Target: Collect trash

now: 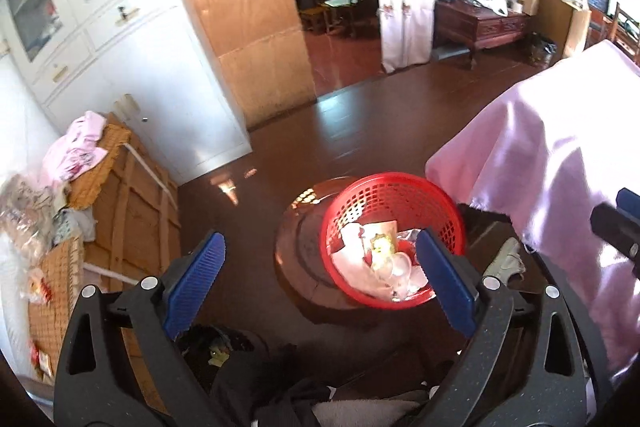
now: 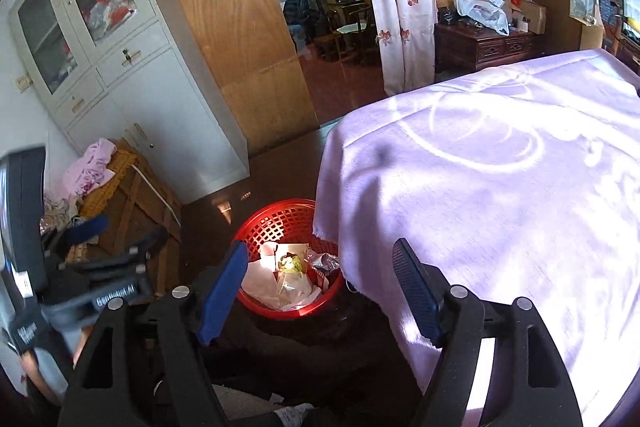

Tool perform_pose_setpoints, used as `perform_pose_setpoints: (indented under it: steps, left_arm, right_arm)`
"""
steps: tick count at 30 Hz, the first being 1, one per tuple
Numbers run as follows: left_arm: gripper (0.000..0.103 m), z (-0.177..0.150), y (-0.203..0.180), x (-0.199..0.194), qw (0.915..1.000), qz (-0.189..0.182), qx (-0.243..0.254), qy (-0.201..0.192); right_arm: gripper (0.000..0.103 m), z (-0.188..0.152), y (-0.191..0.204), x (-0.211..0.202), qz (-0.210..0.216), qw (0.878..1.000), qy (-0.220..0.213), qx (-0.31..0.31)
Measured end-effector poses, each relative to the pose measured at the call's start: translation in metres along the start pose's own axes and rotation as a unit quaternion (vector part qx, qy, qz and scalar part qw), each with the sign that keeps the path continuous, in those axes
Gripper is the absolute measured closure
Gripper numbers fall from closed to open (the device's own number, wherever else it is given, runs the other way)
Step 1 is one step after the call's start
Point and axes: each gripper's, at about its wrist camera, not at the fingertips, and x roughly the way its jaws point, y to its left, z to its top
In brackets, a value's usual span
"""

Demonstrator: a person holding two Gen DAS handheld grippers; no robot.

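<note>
A red mesh basket (image 1: 360,187) stands on the dark floor beside the pink-covered table; it also shows in the right wrist view (image 2: 276,217). It holds crumpled white paper, a gold wrapper (image 1: 380,251) and foil trash (image 2: 294,263). My left gripper (image 1: 320,259) is open and empty, hovering above and just in front of the basket. My right gripper (image 2: 320,267) is open and empty, over the table's corner and the basket's right side. The left gripper's body shows at the left of the right wrist view (image 2: 120,267).
A table under a pink cloth (image 2: 500,187) fills the right. A wooden crate (image 1: 132,211) piled with clothes stands at the left, next to a white cabinet (image 1: 140,67). An open doorway lies beyond. Dark clothing lies on the floor below the grippers.
</note>
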Motion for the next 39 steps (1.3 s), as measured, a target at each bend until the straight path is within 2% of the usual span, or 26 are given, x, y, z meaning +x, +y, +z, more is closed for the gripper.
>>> perform_pose_setpoints:
  steps: [5, 10, 15, 21, 31, 39]
  left_arm:
    - [0.009, -0.013, -0.005, -0.009, 0.9997, 0.015, -0.006, -0.016]
    - [0.008, -0.024, 0.008, -0.002, 0.9993, 0.017, -0.008, -0.033]
    - [0.008, -0.026, 0.029, 0.02, 0.9991, -0.026, -0.034, 0.0]
    - [0.008, -0.025, 0.034, 0.042, 0.9984, -0.016, -0.052, 0.016]
    - [0.008, -0.031, 0.025, 0.05, 0.999, -0.021, -0.036, 0.018]
    - [0.008, -0.032, 0.021, 0.043, 0.9992, -0.027, -0.027, 0.005]
  right_arm:
    - [0.028, -0.005, 0.013, -0.006, -0.017, 1.0, 0.003, -0.016]
    - [0.028, -0.012, 0.027, 0.005, -0.049, 0.999, 0.013, -0.016]
    - [0.028, -0.023, 0.037, 0.027, -0.086, 0.996, 0.032, -0.006]
    - [0.028, -0.03, 0.042, 0.045, -0.104, 0.993, 0.048, -0.005]
    - [0.026, -0.036, 0.039, 0.052, -0.092, 0.994, 0.062, -0.013]
    - [0.026, -0.039, 0.043, 0.052, -0.091, 0.994, 0.061, -0.016]
